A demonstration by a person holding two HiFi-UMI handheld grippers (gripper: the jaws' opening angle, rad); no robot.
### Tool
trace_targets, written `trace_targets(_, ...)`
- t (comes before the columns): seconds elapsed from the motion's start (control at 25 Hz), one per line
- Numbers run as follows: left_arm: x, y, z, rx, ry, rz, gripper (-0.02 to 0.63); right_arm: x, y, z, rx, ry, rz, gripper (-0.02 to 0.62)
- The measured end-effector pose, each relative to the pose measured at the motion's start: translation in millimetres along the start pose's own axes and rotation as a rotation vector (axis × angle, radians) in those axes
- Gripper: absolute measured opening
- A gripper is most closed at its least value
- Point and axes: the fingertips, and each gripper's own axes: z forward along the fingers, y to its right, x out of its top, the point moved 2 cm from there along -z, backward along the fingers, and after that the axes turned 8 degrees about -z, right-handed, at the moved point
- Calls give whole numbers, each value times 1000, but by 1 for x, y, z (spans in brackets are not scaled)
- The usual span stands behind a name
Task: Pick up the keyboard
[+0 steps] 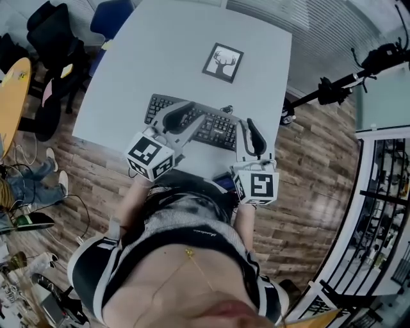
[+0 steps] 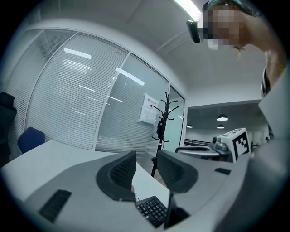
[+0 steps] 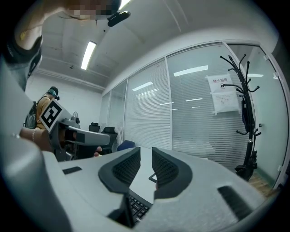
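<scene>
A black keyboard [image 1: 214, 128] lies near the front edge of the white table [image 1: 160, 51]. My left gripper [image 1: 186, 110] hovers level over its left part, and my right gripper [image 1: 248, 125] over its right end. In the left gripper view the jaws [image 2: 146, 165] stand apart with only the room showing between the pads, and the keyboard [image 2: 152, 210] shows low down beneath them. In the right gripper view the gripper [image 3: 146, 161] has a narrower gap, also bare, with the keyboard [image 3: 136, 206] below. Whether either gripper touches the keyboard underneath is hidden.
A framed deer picture [image 1: 223, 63] lies on the table beyond the keyboard. A blue chair [image 1: 112, 16] and black chairs stand at the far left. A black stand [image 1: 333, 86] is on the wooden floor to the right. A coat rack [image 3: 247, 118] stands by the glass wall.
</scene>
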Motion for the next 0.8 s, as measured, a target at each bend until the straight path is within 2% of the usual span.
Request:
trace_targets(0.48, 1, -3, 0, -26, -3, 1, 135, 1, -7, 6, -10, 2, 0, 80)
trace_targets(0.8, 4, -20, 1, -47, -21, -4, 135, 0, -8, 16, -62, -12, 19, 80)
